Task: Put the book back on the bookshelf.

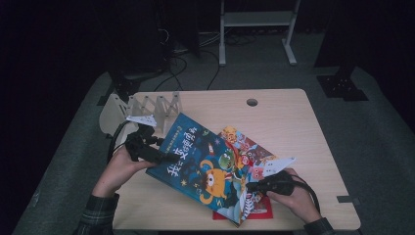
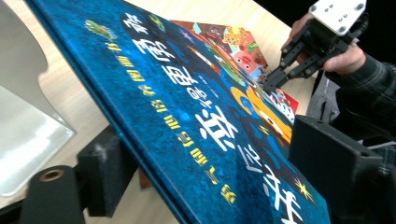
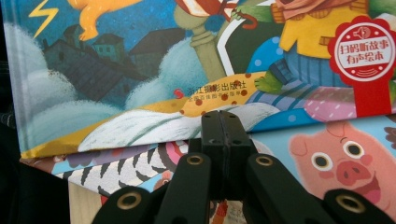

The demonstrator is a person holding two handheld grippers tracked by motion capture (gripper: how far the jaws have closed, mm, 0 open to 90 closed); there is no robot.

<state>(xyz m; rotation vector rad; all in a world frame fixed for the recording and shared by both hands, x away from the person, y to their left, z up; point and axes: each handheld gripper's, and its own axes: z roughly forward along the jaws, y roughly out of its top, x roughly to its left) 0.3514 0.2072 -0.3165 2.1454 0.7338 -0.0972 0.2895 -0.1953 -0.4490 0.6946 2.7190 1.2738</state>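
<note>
Blue book in left gripper, right gripper closed

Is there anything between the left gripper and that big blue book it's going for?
Nothing visible: the left gripper already has its jaws around the edge of the blue book, one on each side, tilting it up off the table.

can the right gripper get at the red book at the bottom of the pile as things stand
Probably not yet: the blue book and another picture book cover the red book, and the right gripper is shut.
</note>
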